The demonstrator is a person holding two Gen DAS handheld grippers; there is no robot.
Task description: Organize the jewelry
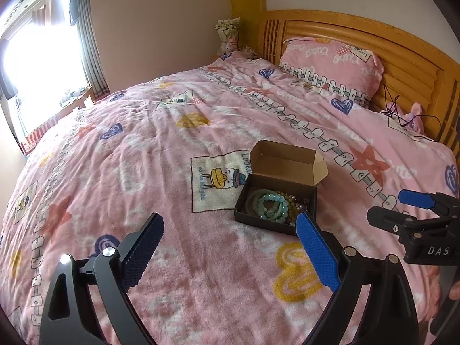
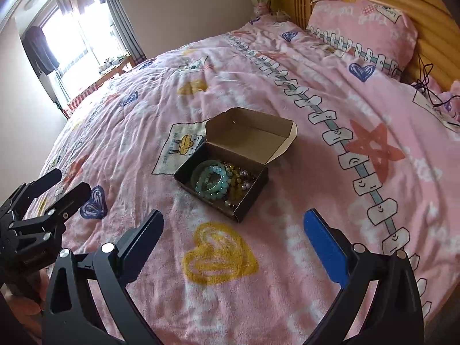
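- Left hand-held gripper (image 1: 230,247): spread wide, nothing between the blue pads (image 1: 316,253), no contact with anything; hanging above the bed cover (image 1: 172,172).
- Right hand-held gripper (image 2: 233,244): likewise spread wide and empty, pads (image 2: 325,247) clear of the cover; poised over a yellow heart print (image 2: 220,254).
- Each hand-held gripper visible at the edge of the other's view, both side by side, near the box but apart from it.
- Black box (image 2: 250,201) just ahead of both, resting on the bed cover, lid flap (image 2: 250,132) tipped open and back.
- Inside the box: pale green bead bracelets (image 2: 212,179) on the left, yellow and darker beads (image 2: 240,184) piled beside them, all touching.
- Further out: pink pillow (image 1: 330,57) against the wooden headboard (image 1: 373,37); bright window (image 1: 37,63) with curtains on the far left.
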